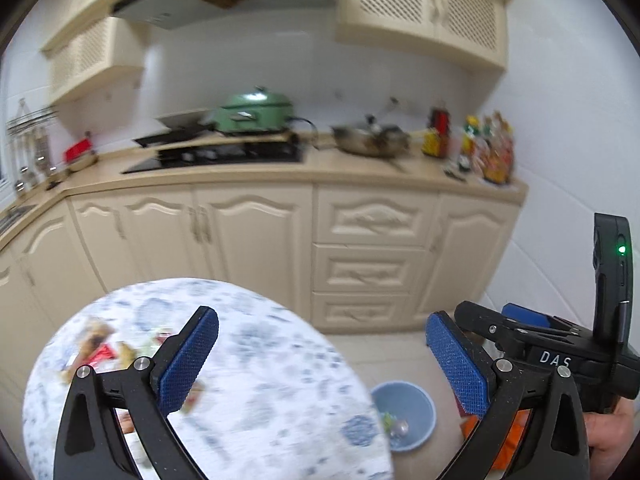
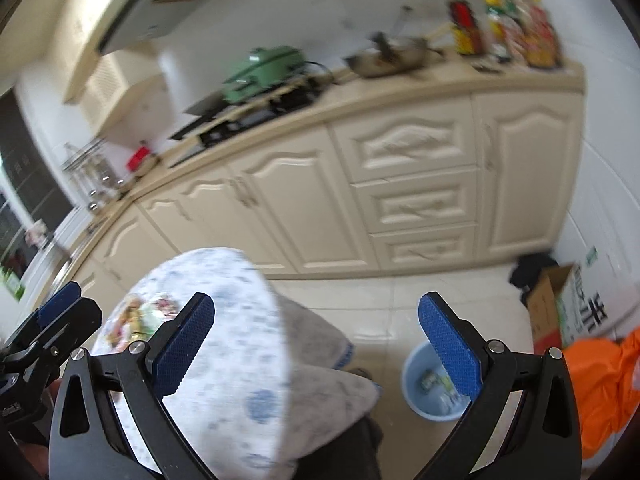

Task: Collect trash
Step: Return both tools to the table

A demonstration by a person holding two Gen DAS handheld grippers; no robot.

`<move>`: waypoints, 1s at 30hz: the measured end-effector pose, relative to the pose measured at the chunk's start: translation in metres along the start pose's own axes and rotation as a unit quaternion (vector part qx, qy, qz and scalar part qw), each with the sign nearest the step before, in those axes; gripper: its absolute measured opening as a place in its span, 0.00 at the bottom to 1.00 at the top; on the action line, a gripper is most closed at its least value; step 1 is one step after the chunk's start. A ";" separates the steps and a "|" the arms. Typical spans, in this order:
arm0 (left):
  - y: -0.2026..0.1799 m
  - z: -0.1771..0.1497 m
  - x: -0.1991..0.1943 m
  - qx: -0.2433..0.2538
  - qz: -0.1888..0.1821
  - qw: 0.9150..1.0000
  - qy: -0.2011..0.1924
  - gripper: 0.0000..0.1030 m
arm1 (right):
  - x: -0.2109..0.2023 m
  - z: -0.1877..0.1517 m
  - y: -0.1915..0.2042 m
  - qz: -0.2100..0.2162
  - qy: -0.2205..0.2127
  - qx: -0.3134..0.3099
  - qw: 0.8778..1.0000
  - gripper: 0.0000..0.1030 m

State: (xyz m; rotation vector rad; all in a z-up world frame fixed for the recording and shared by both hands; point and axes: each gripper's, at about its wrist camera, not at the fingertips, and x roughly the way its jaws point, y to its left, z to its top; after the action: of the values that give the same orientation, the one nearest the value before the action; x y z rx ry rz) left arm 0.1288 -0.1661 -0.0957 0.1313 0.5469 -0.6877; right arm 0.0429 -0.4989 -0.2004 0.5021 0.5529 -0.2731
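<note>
A round table [image 1: 260,400] with a white and blue patterned cloth holds a blurred pile of wrappers [image 1: 104,350] at its far left; the pile also shows in the right wrist view [image 2: 138,318]. A light blue bin [image 1: 404,414] stands on the floor to the table's right, with a few pieces of trash inside; it also shows in the right wrist view [image 2: 434,388]. My left gripper [image 1: 324,356] is open and empty above the table's right edge. My right gripper [image 2: 316,344] is open and empty, between table and bin. It shows at the right of the left wrist view [image 1: 520,320].
Cream kitchen cabinets [image 1: 360,248] and a counter with a green pot [image 1: 256,114], a pan [image 1: 372,140] and bottles [image 1: 488,148] run behind. A cardboard box [image 2: 560,304] and an orange cloth [image 2: 604,380] lie on the tiled floor at right.
</note>
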 end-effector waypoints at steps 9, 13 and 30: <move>0.049 -0.035 -0.105 -0.044 0.079 0.994 -0.060 0.99 | -0.009 0.002 0.107 0.065 -0.022 -0.089 0.994 1.00; 0.068 -0.057 -0.144 -0.069 0.110 0.989 -0.077 0.99 | -0.009 -0.003 0.139 0.082 -0.022 -0.116 0.990 1.00; 0.093 -0.108 -0.144 -0.128 0.199 0.971 -0.027 0.99 | 0.041 -0.053 0.214 0.099 0.046 -0.212 0.971 1.00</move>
State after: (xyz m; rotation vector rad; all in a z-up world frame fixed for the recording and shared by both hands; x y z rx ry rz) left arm 0.0485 0.0189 -0.1188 -0.0209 0.5329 -0.2254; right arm 0.1344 -0.2951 -0.1819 0.1520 0.6255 0.0622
